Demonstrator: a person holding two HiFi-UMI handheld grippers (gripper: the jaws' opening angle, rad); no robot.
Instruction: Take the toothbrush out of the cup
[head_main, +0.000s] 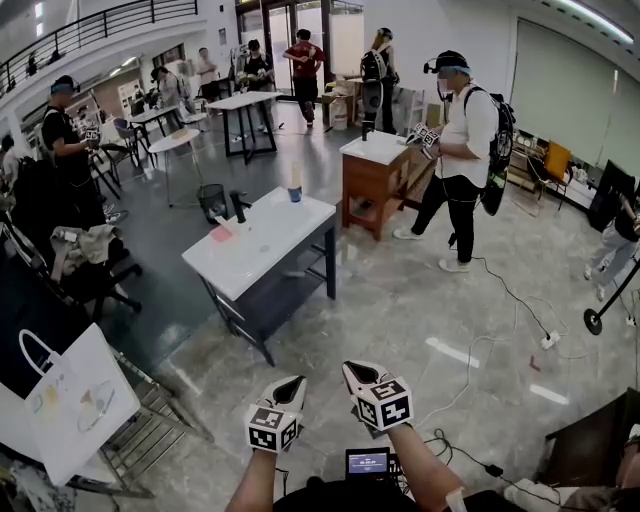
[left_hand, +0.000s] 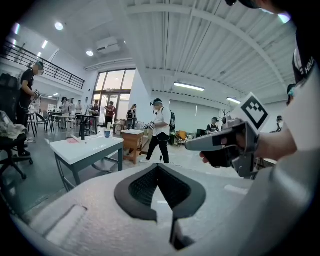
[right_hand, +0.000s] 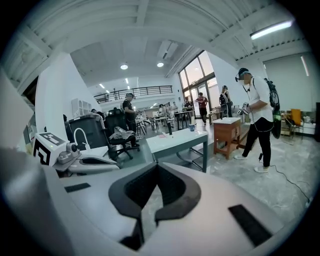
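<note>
Ahead, the toothbrush (head_main: 296, 173) stands in the cup (head_main: 295, 194); left gripper (head_main: 296, 381) and right gripper (head_main: 349, 368) are closed, empty.

Open lab hall: scattered tables (head_main: 262, 240), headset-wearing people (head_main: 462, 150), floor cables (head_main: 510, 295), mezzanine railing (head_main: 110, 20).

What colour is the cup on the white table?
The cup is blue, clearest in the head view.

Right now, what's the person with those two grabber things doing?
A person stands back from the white-topped table with dark legs, holding a two-jaw gripper in each hand. The left gripper and the right gripper are both shut and empty, well short of the table. The pale toothbrush stands in the small blue cup at the table's far end, untouched.
</note>
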